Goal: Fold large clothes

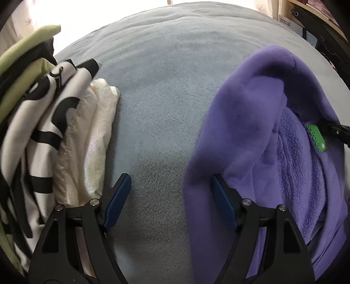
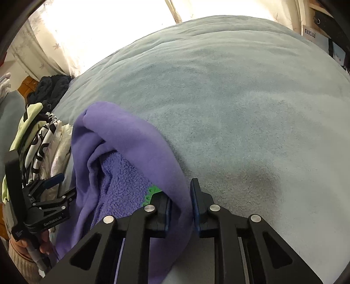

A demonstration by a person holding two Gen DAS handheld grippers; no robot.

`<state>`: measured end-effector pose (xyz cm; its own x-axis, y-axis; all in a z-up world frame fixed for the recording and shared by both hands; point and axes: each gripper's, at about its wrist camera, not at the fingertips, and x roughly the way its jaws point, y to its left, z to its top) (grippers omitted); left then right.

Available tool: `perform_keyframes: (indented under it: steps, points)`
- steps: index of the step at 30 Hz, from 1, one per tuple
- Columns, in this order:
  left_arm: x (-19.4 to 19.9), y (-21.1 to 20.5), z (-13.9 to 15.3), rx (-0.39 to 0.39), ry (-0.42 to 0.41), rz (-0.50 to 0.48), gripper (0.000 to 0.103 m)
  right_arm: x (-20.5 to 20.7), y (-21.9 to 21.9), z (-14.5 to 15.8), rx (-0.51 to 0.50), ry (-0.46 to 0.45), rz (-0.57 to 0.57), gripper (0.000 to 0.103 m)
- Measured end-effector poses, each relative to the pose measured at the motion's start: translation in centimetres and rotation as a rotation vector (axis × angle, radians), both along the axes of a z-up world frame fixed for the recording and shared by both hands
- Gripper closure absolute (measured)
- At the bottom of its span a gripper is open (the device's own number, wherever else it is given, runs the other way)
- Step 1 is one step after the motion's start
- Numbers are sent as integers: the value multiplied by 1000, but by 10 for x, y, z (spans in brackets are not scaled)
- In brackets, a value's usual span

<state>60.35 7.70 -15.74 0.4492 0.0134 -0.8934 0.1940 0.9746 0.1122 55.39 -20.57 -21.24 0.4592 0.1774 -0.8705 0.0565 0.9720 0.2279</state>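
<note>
A purple fleece garment (image 1: 258,131) with a green neck label (image 1: 317,137) hangs lifted above the grey-blue blanket (image 1: 161,104). My right gripper (image 2: 181,203) is shut on the fleece (image 2: 131,144) near its collar, next to the green label (image 2: 151,193). My left gripper (image 1: 170,196) is open and empty; its right finger (image 1: 223,201) touches the fleece edge, its left finger (image 1: 117,201) is over the blanket. The left gripper also shows in the right wrist view (image 2: 54,187), left of the fleece.
A pile of clothes lies at the left: a cream garment (image 1: 91,139), a black-and-white one (image 1: 43,122), a light green one (image 1: 24,52). Shelves and boxes (image 1: 291,19) stand at the far right. A curtain (image 2: 54,39) hangs behind the bed.
</note>
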Motion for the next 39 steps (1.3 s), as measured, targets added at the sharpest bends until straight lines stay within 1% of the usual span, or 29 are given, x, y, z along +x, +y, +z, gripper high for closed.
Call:
perform_keyframes:
  steps: [2,3,4,5,6,7,8,9,10,11,12,13,15,18,22,24,25,27,29,31,32,33,34,35,36,38,39]
  points:
    - [0,-1,-3,-31,15,19,29,-3,0,-1,1,1,-1,87]
    - [1,0,-4,-52,23,28,30,-3,0,-1,4,1,2,89]
    - [1,0,-4,-68,30,33,36,-4,1,-1,5,-1,4,90]
    - [1,1,-4,-110,43,27,50,-5,2,1,1,-3,5,91]
    - [-1,1,-3,-145,49,21,74,-6,4,2,-3,-6,8,93]
    - [-3,-1,-1,-198,59,10,87,-7,6,4,-7,-13,12,94]
    - [-7,-4,1,-204,54,8,100,-9,7,6,-14,-19,15,95]
    - [-12,-9,5,-170,30,6,100,-11,10,9,-20,-26,19,96]
    - [-19,-17,12,-119,-7,-15,100,-13,11,13,-24,-32,21,97]
    - [-25,-20,17,-93,-32,-26,101,-17,12,18,-27,-40,19,97]
    - [-31,-22,24,-77,-56,-32,101,-20,12,23,-26,-49,16,97]
    - [-38,-22,33,-78,-79,-30,101,-25,11,30,-23,-61,15,97]
    - [-55,-15,58,-101,-121,-21,101,-36,8,45,-9,-82,10,97]
    - [-78,-4,88,-126,-161,-23,101,-57,3,72,19,-117,7,97]
    - [-124,21,133,-172,-211,-20,101,-104,5,119,85,-196,28,97]
    - [-159,34,150,-190,-232,-26,101,-132,11,139,107,-235,56,97]
    - [-172,38,155,-201,-237,-27,101,-148,15,148,116,-254,76,97]
    - [-212,51,163,-238,-241,-30,101,-178,22,160,121,-285,109,97]
    - [-248,63,163,-257,-239,-40,101,-223,33,168,113,-320,160,97]
    - [-287,71,155,-283,-232,-49,101,-264,44,168,71,-349,208,97]
    - [-302,71,145,-293,-204,-53,101,-280,47,165,50,-354,221,97]
    - [-320,73,133,-297,-175,-52,100,-303,52,158,4,-351,237,97]
    - [-338,71,124,-300,-154,-45,100,-321,55,149,-24,-335,247,96]
    - [-353,72,114,-304,-127,-47,100,-335,56,140,-41,-315,252,93]
    - [-370,75,103,-313,-102,-43,100,-352,56,127,-62,-279,256,89]
    - [-395,78,86,-327,-72,-11,100,-375,54,105,-88,-218,255,87]
    - [-405,79,79,-347,-55,-6,100,-388,51,93,-108,-180,244,85]
